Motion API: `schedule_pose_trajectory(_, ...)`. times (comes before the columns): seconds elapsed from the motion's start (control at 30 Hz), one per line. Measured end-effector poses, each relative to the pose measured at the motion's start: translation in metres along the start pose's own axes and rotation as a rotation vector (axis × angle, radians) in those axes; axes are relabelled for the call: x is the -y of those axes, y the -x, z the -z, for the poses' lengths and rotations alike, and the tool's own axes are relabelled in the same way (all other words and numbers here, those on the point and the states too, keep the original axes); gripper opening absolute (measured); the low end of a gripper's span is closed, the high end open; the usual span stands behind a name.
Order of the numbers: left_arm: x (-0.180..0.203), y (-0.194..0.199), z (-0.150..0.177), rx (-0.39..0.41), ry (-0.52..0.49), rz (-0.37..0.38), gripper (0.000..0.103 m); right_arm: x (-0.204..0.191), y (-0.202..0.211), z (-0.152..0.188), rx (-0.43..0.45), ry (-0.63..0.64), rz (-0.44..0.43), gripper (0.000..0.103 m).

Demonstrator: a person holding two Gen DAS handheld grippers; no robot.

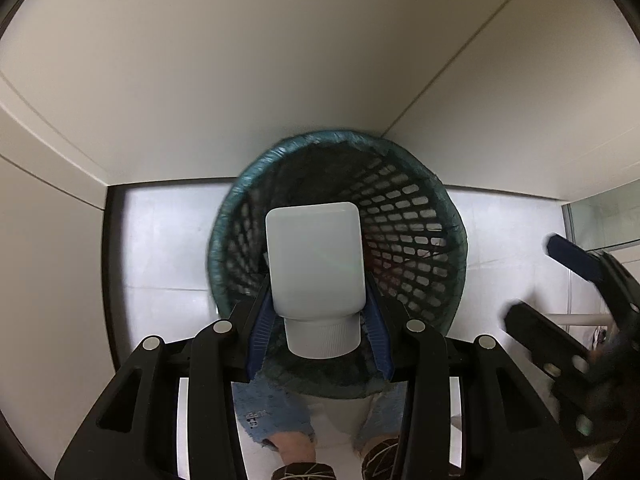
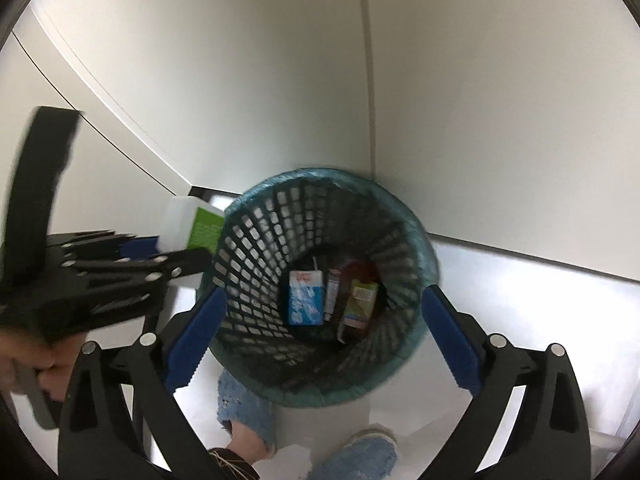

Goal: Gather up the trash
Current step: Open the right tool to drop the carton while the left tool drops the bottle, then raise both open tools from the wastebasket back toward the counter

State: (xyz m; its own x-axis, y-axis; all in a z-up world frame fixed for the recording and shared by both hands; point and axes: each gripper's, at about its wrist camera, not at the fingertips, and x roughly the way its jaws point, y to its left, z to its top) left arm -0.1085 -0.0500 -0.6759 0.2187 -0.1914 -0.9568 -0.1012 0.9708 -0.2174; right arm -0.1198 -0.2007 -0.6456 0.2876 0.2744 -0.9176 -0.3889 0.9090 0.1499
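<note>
My left gripper (image 1: 318,320) is shut on a white plastic bottle (image 1: 316,260), cap toward the camera, held above the mouth of a dark mesh waste basket (image 1: 404,216) with a teal liner. In the right wrist view the bottle (image 2: 192,222), with a green label, sits at the basket's left rim in the left gripper (image 2: 168,252). My right gripper (image 2: 320,332) is open and empty, its blue fingers (image 2: 196,336) straddling the basket (image 2: 256,248). Inside lie a blue-white carton (image 2: 306,298), a green-yellow carton (image 2: 362,304) and dark wrappers. The right gripper (image 1: 552,280) appears blurred at the left view's right edge.
The basket stands on a pale tiled floor (image 1: 160,248) in a corner between white walls (image 1: 240,80). The person's legs in torn jeans (image 2: 244,404) and shoes stand just below the basket. A glass panel (image 1: 600,216) is at the right.
</note>
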Motion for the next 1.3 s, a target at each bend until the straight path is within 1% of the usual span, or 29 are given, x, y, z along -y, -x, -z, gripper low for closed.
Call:
schedule_pose_trajectory(0.13,0.007,-0.023,-0.001,-0.034,0.010,0.009,0.041,0.018,0.006,0.010,-0.020,-0.034,0.017,0.094)
schedule_pose_trajectory(0.27,0.014,-0.046,-0.002,-0.059,0.012,0.007,0.041,0.032,0.003,0.018,-0.030,-0.054,0.032,0.094)
schedule_pose_trajectory(0.5,0.027,-0.079,0.000,-0.090,-0.030,-0.010,0.042,0.049,-0.002,0.025,-0.030,-0.103,0.033,0.094)
schedule_pose_trajectory(0.53,0.028,-0.081,0.001,-0.091,-0.031,-0.016,0.044,0.050,-0.003,0.026,-0.033,-0.108,0.032,0.094)
schedule_pose_trajectory(0.57,0.028,-0.083,0.001,-0.094,-0.029,-0.020,0.048,0.050,-0.004,0.026,-0.036,-0.110,0.032,0.094)
schedule_pose_trajectory(0.63,0.029,-0.080,0.002,-0.081,-0.023,-0.024,0.058,0.050,-0.005,0.026,-0.041,-0.108,0.028,0.094)
schedule_pose_trajectory(0.67,0.029,-0.078,0.003,-0.071,-0.023,-0.031,0.065,0.049,-0.006,0.026,-0.043,-0.101,0.026,0.094)
schedule_pose_trajectory(0.7,0.028,-0.075,0.004,-0.063,-0.022,-0.038,0.069,0.048,-0.006,0.025,-0.043,-0.093,0.025,0.094)
schedule_pose_trajectory(0.73,0.027,-0.073,0.005,-0.061,-0.017,-0.038,0.071,0.046,-0.004,0.024,-0.042,-0.086,0.024,0.094)
schedule_pose_trajectory(0.77,0.026,-0.071,0.006,-0.059,-0.010,-0.038,0.074,0.046,-0.004,0.023,-0.041,-0.082,0.024,0.094)
schedule_pose_trajectory(0.8,0.024,-0.067,0.006,-0.055,-0.002,-0.042,0.079,0.045,-0.002,0.021,-0.040,-0.081,0.024,0.094)
schedule_pose_trajectory(0.9,0.019,-0.048,0.007,-0.040,0.021,-0.045,0.089,0.044,0.010,0.015,-0.037,-0.081,0.027,0.094)
schedule_pose_trajectory(1.0,0.016,-0.016,0.006,-0.014,0.035,-0.052,0.097,0.041,0.032,0.004,-0.032,-0.082,0.032,0.094)
schedule_pose_trajectory(1.17,0.018,0.051,0.001,0.025,0.045,-0.057,0.097,0.032,0.084,-0.024,-0.033,-0.095,0.040,0.095)
schedule_pose_trajectory(1.3,0.027,0.120,-0.005,0.083,0.055,-0.047,0.097,0.022,0.133,-0.050,-0.009,-0.099,0.058,0.095)
